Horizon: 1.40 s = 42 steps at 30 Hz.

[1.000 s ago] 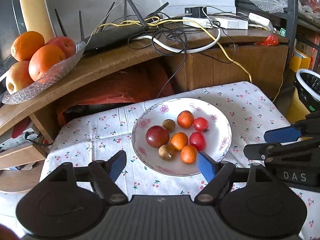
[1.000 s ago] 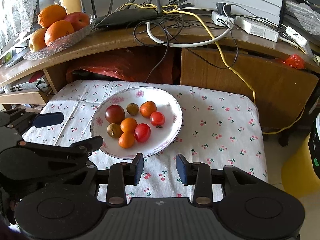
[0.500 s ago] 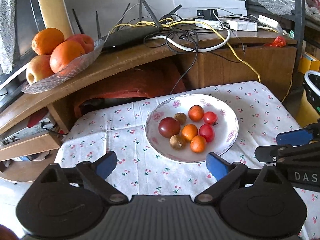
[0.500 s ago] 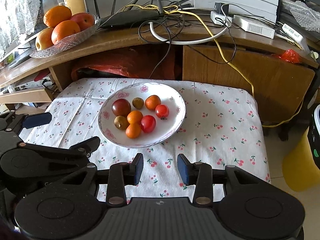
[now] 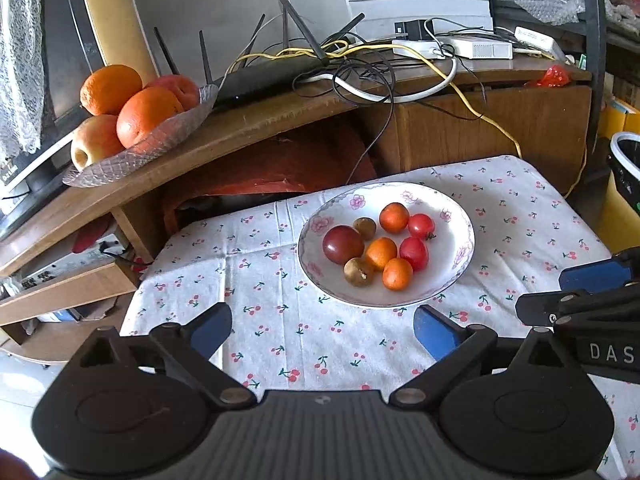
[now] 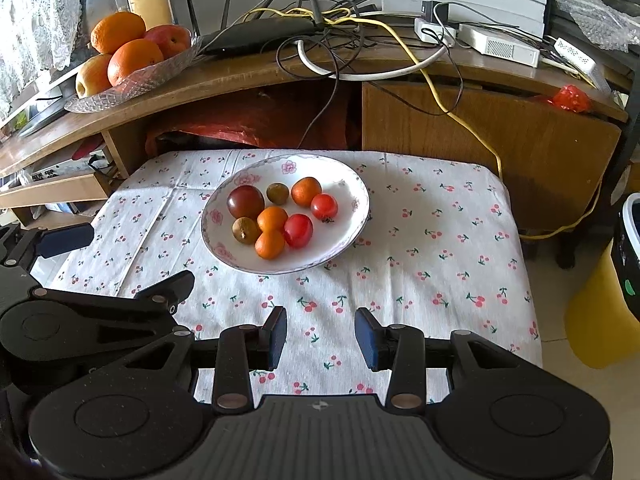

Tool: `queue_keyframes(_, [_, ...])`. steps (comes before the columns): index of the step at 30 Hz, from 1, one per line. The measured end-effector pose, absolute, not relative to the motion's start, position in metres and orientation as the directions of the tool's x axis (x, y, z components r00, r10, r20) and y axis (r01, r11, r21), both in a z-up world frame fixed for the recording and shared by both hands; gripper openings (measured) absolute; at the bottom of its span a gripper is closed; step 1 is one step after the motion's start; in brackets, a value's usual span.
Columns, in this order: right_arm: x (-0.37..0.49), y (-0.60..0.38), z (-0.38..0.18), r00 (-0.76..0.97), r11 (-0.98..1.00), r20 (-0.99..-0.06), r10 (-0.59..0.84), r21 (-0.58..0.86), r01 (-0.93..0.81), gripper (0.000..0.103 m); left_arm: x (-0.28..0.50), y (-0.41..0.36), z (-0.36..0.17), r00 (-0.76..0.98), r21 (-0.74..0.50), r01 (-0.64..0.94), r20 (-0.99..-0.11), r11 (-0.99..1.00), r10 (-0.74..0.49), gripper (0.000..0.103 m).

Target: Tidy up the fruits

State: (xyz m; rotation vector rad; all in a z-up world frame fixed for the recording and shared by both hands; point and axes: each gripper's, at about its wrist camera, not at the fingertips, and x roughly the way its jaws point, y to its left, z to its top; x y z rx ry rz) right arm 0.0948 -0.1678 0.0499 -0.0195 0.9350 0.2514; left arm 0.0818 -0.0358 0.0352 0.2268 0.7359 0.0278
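Observation:
A white flowered plate [image 5: 460, 256] [image 6: 352, 216] sits on the cherry-print cloth [image 5: 280, 320] [image 6: 440, 248]. It holds several small fruits: a dark red tomato [image 5: 343, 245] [image 6: 245, 201], small oranges [image 5: 397, 274] [image 6: 270, 244], red tomatoes [image 5: 414, 253] [image 6: 298, 230] and brown fruits [image 5: 359, 271] [image 6: 245, 230]. My left gripper [image 5: 322, 332] is wide open and empty, near the plate's front edge. My right gripper [image 6: 321, 336] stands open and empty, well short of the plate.
A glass dish [image 5: 160, 140] [image 6: 152, 72] with big oranges and apples rests on the wooden desk [image 5: 280, 116] [image 6: 440, 76] behind, beside a router and tangled cables [image 5: 360, 76]. A yellow bin [image 6: 604, 312] stands to the right of the table.
Both grippers have drawn back and up from the plate, so the plate looks smaller and farther. The left jaws have spread wider. Nothing was grasped.

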Motion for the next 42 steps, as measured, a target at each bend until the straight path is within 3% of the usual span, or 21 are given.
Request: queue_keyframes(42, [0.024, -0.164, 0.056, 0.566, 0.969, -0.797, 0.212, 0.094, -0.230, 0.035, 0.009, -0.033, 0.036, 0.730, 0.164, 0.002, -0.674, 0.986, 0.110, 0.103])
